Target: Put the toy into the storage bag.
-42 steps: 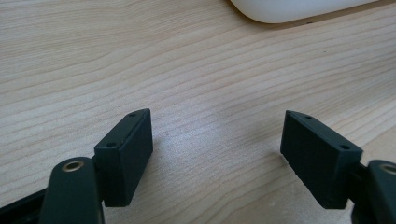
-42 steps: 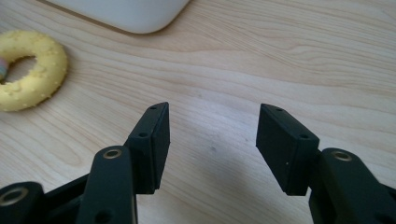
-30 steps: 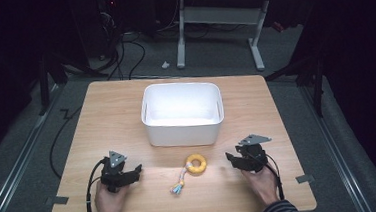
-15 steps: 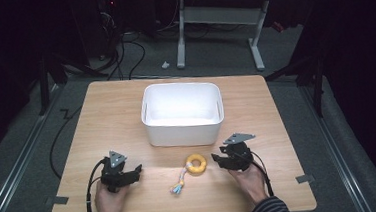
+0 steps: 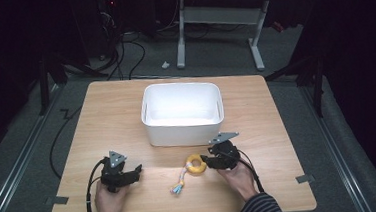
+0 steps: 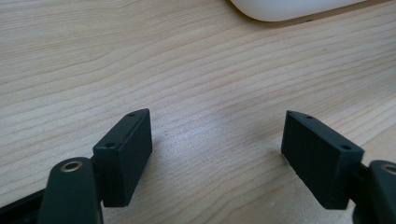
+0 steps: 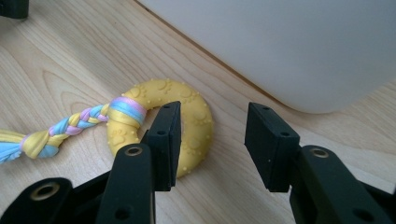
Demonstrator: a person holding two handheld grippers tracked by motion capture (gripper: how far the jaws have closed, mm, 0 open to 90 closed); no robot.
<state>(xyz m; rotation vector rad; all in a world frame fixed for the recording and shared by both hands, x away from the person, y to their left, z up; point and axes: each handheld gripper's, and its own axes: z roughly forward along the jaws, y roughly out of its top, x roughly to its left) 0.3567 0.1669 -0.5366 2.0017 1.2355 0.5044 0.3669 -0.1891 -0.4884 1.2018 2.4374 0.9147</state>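
Item: yellow ring toy [image 5: 196,164] with a braided pastel rope tail [image 5: 179,182], lying flat on the wooden tabletop [image 5: 278,130] just in front of the white bin [image 5: 182,112], near its right front corner. The ring's surface carries embossed paw prints [image 7: 164,86]; no brand, label or readable writing on toy, bin or tools. Right hand-held gripper [image 5: 207,161]: low at the ring's right side, jaws apart, one jaw over the ring's hole and the other outside the rim toward the bin wall, so they straddle the right-hand arc without pinching it. Left hand-held gripper [image 5: 136,168]: resting on bare tabletop well left of the toy, jaws wide apart, nothing between them. Step in hand, by judgement: the approach to grasp the ring, likely for placing in the bin. Next move calls for settling the jaws lower around the arc, closing firmly, then lifting clear of the bin's wall with the tail hanging free.
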